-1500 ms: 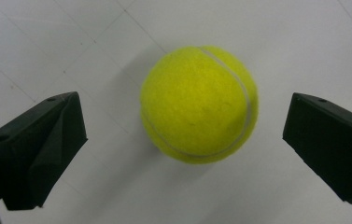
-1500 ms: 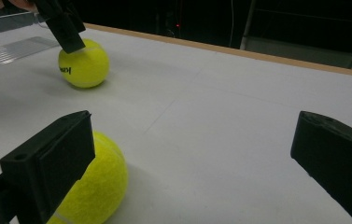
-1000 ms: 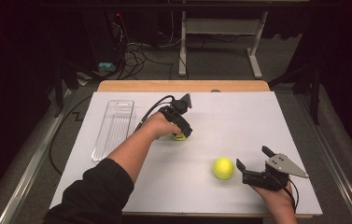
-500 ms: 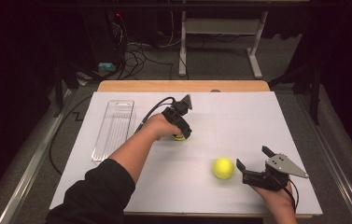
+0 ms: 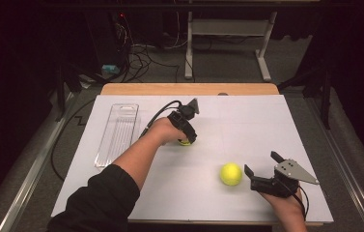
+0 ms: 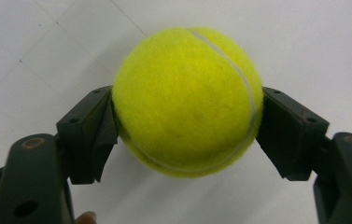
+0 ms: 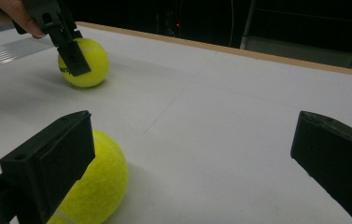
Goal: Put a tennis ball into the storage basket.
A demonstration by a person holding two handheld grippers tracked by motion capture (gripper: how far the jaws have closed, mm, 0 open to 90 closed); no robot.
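Fingers (image 6: 94, 133) of your left gripper (image 6: 185, 128) are clamped on a tennis ball (image 6: 187, 100), one pad each side, ball resting on the white table (image 5: 266, 125). Your right gripper (image 7: 190, 158) is spread wide w/ nothing between its fingers; a second ball (image 7: 94, 186) sits just outside its left finger. Risk: pads grip near the ball's widest part, so a quick lift could squirt it out & send it rolling off the table.
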